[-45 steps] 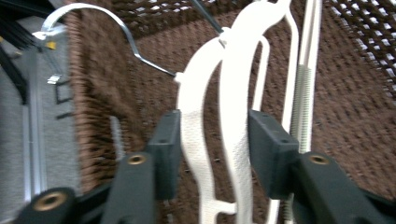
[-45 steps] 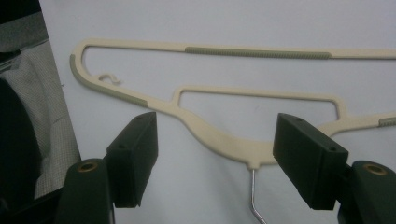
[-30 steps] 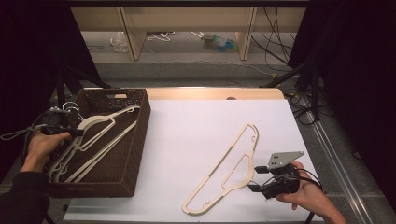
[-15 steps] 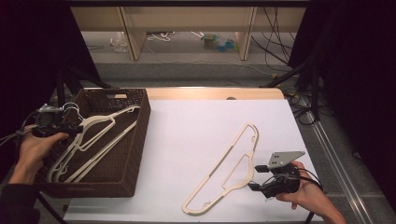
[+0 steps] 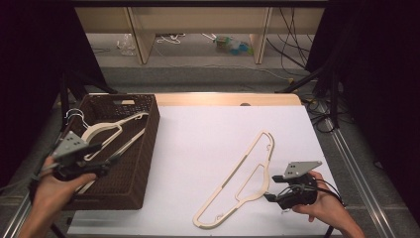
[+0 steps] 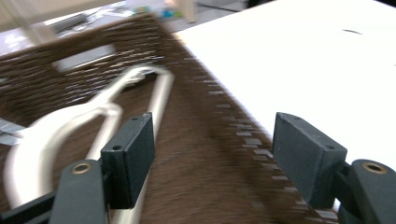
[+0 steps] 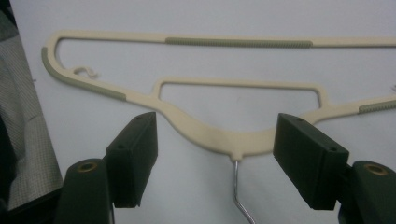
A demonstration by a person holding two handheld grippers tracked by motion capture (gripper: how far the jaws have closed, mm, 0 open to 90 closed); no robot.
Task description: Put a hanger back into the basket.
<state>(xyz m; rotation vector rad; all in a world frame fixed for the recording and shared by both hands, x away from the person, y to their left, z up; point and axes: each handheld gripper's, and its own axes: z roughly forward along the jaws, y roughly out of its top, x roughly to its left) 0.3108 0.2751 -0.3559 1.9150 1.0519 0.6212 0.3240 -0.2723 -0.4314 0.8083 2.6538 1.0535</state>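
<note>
1. Hanger (image 5: 241, 184) lies flat on the table (image 5: 198, 148), long axis diagonal, hook toward the right gripper (image 5: 271, 197).
2. Right gripper: jaws spread, hook neck between them, untouched.
3. Left gripper (image 5: 115, 159): jaws just opened, empty, over the basket (image 5: 143, 148).

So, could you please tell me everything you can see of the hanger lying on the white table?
The hanger is cream, apparently plastic, with darker ribbed grip strips along its bar and shoulders, an inner cut-out loop, small notch hooks and a silver metal hook at the neck. It lies flat and diagonal on the white table, neck towards the right gripper, whose open jaws flank the neck without touching it.
</note>
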